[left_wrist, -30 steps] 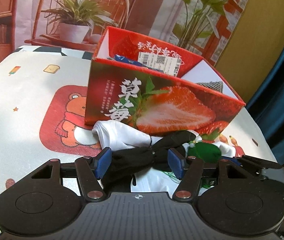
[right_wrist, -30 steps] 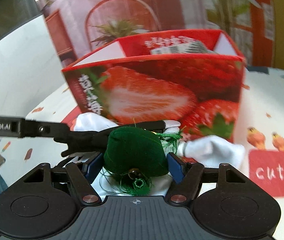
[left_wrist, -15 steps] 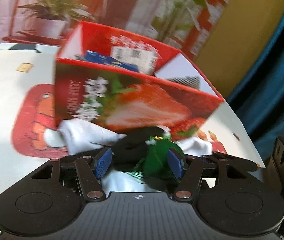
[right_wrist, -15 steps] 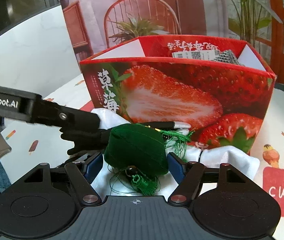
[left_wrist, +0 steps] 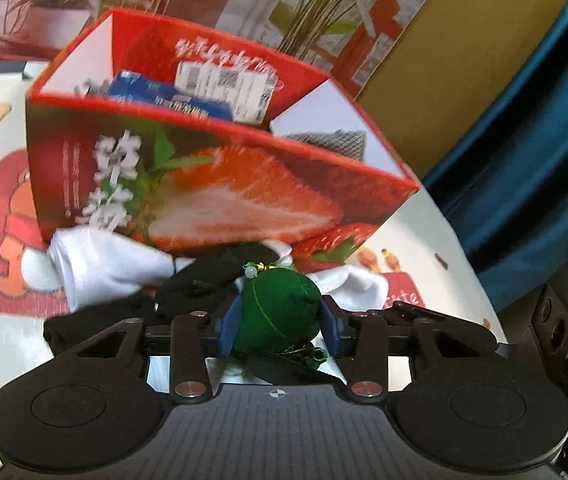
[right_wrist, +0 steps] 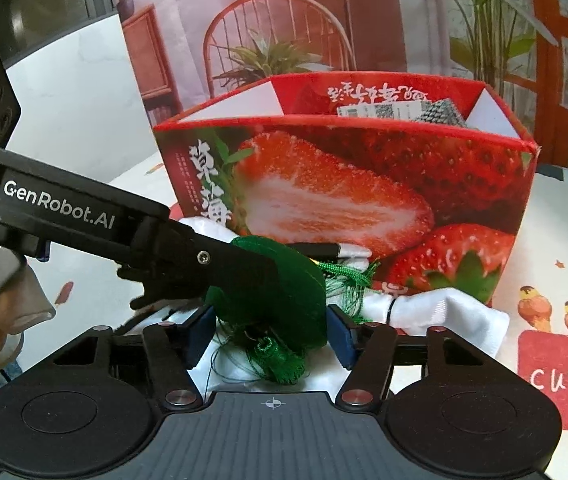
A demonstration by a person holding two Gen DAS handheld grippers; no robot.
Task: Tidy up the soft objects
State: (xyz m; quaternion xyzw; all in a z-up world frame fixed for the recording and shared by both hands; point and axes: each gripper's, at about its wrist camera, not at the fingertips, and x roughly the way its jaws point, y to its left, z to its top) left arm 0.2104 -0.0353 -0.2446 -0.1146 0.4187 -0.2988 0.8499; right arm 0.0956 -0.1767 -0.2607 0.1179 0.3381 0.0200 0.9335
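Observation:
A green pouch (left_wrist: 279, 308) with a tassel lies on white cloth (left_wrist: 103, 268) and black cloth (left_wrist: 203, 280), just in front of the red strawberry box (left_wrist: 219, 184). My left gripper (left_wrist: 279, 328) is closing, and its blue pads touch both sides of the pouch. In the right wrist view the same pouch (right_wrist: 284, 292) sits between the pads of my right gripper (right_wrist: 269, 336). Those jaws are closing too, with the pads near its sides and no clear squeeze. The left gripper's fingers (right_wrist: 219, 260) reach in from the left over the pouch. The tassel (right_wrist: 279, 356) trails toward me.
The strawberry box (right_wrist: 364, 184) holds a blue packet (left_wrist: 163, 98) and a grey mesh item (left_wrist: 332, 140). More white cloth (right_wrist: 444, 312) lies at its right corner. A patterned tablecloth (right_wrist: 560, 380) covers the table, and a blue curtain (left_wrist: 544, 160) hangs at the right.
My left gripper has swung right, from the black cloth to the green pouch, and its jaws have narrowed onto it. The right gripper stayed put and its jaws narrowed slightly.

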